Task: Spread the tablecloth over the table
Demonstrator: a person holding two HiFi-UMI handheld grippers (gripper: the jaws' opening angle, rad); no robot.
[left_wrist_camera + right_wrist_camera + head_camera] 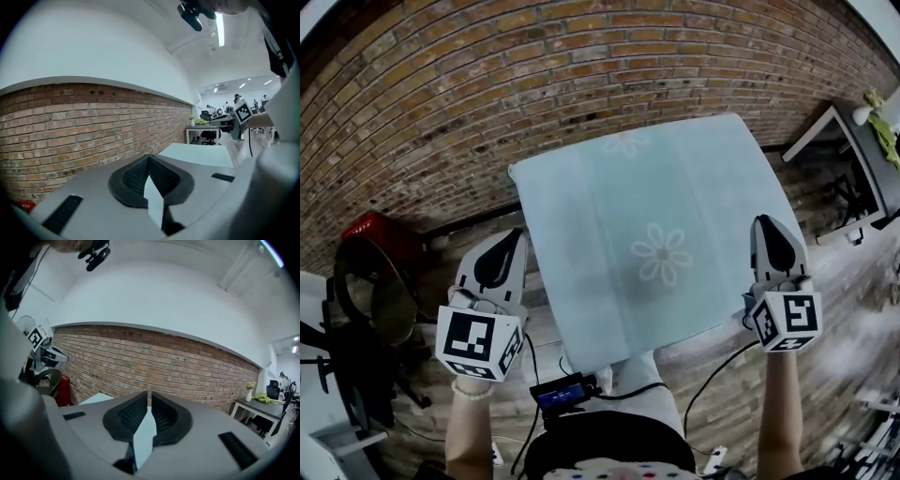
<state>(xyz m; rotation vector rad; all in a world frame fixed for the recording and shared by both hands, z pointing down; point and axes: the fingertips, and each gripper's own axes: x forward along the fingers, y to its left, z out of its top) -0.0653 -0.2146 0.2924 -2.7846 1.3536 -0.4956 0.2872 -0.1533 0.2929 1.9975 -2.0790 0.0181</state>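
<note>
the left gripper (508,246) and the right gripper (766,234) are each pinching a near corner of the pale blue flowered tablecloth (656,225), jaws closed tight on the fabric. the tablecloth is stretching flat between them toward the brick wall (487,84), with a white desk (825,127) standing at the right.

Looks along the right gripper (149,398), 2 jaws nearly together. Pinches a pale blue strip of tablecloth (143,439) between black ridged pads (125,416). Faces a long brick wall (178,366) under a white ceiling (154,291). Takes in, far left, the left gripper (47,354) with its marker cube, a red object (64,390) below it, and a pale flat corner (96,398). Takes in, far right, a white table (255,408) bearing a small vase (249,392).
</note>
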